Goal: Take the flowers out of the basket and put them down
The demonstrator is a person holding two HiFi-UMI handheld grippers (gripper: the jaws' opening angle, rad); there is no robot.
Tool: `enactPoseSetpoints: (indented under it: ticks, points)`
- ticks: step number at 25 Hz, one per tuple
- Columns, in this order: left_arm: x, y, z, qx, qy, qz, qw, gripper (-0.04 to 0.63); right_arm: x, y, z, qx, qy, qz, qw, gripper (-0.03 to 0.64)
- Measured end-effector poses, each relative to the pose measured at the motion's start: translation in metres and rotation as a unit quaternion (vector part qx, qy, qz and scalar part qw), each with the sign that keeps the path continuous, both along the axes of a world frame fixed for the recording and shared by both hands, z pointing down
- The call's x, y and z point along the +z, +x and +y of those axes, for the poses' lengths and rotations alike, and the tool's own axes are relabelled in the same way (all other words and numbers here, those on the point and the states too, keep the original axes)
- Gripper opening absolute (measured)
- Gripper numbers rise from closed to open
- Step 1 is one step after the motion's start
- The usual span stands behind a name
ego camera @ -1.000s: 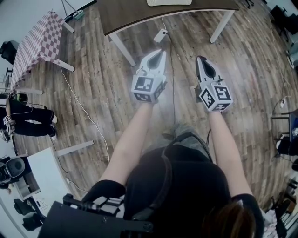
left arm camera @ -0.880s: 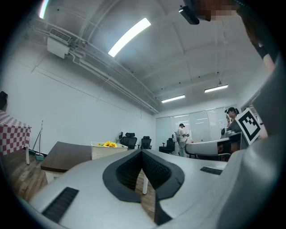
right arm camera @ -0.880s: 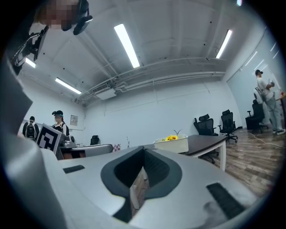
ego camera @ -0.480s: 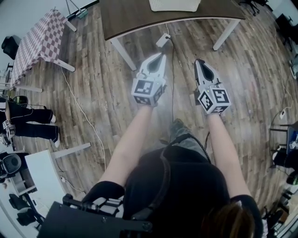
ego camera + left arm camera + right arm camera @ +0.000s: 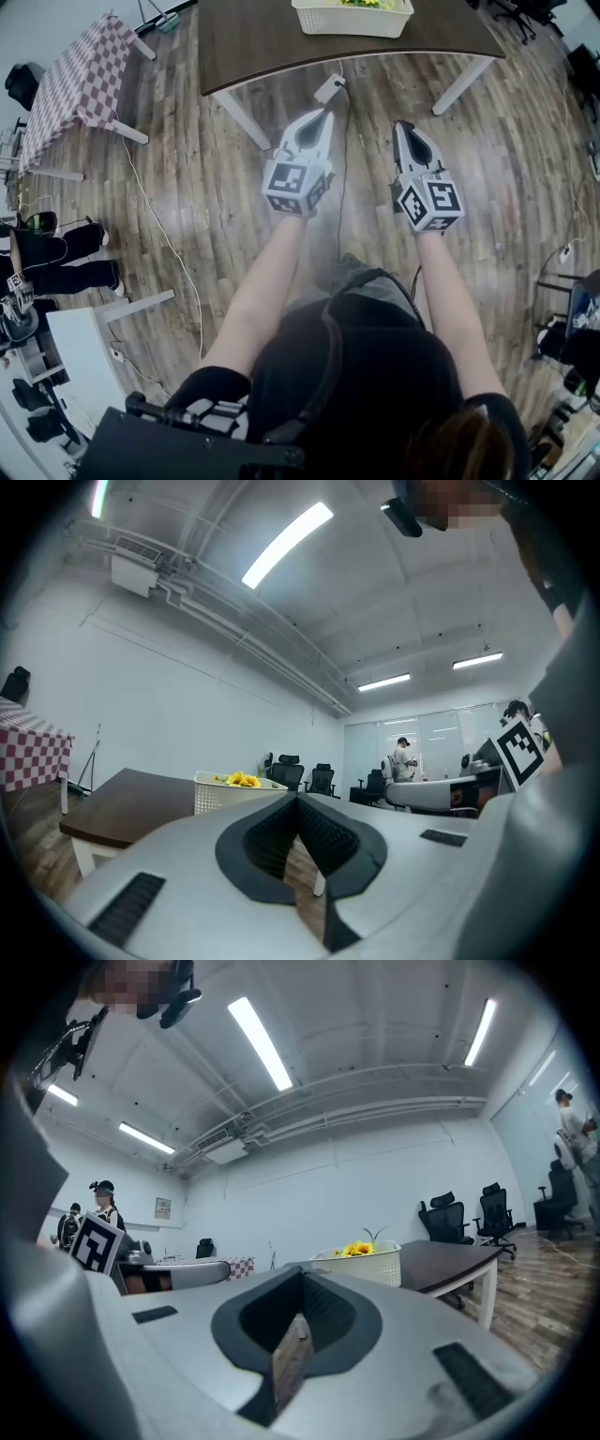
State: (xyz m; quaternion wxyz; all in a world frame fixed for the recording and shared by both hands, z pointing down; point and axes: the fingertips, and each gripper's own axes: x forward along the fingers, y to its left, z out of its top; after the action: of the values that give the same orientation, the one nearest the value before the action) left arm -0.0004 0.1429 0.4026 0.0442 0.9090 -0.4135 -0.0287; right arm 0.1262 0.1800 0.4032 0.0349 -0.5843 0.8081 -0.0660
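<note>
The step in hand is judged to be the approach. The white perforated plastic basket [image 5: 323, 21] is set on the dark brown wooden table [image 5: 253, 37], well ahead of both grippers, and nothing has been lifted from it yet. The yellow sunflower-like flowers [image 5: 356, 1249] are seen just above its rim.

The left gripper [image 5: 324, 112] is held with its jaws pressed together and nothing between them. The right gripper [image 5: 401, 126] is likewise closed and empty (only floorboards show through the notch behind its tips). Both are pointed level toward the table.

For the step to be done well, the jaws should be opened before the basket is reached. The flowers are best gripped on the stems from above rather than on the heads. The light basket could be steadied at its wall with the other gripper, since it may be dragged along.

Relative to the jaws, the flowers lie far ahead and between the two pointing lines: left of centre in the left gripper view, right of centre in the right gripper view.
</note>
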Motion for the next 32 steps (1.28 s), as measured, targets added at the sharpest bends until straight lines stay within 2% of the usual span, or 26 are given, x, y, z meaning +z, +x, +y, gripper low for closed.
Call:
enactPoseSetpoints:
  ticks: [12, 24, 32]
  points:
    - [0.007, 0.039, -0.054, -0.013, 0.0, -0.006, 0.9999, 0.0, 0.008, 0.034, -0.059, -0.024, -0.001, -0.007, 1.0, 0.003]
    - [0.013, 0.041, -0.081, -0.031, -0.003, -0.008, 0.9995, 0.0, 0.021, 0.037, -0.087, -0.04, -0.012, -0.013, 0.999, 0.003]
    - [0.015, 0.053, -0.125, -0.009, -0.003, -0.004, 0.9999, 0.0, 0.024, 0.044, -0.127, -0.024, -0.012, -0.012, 1.0, 0.003]
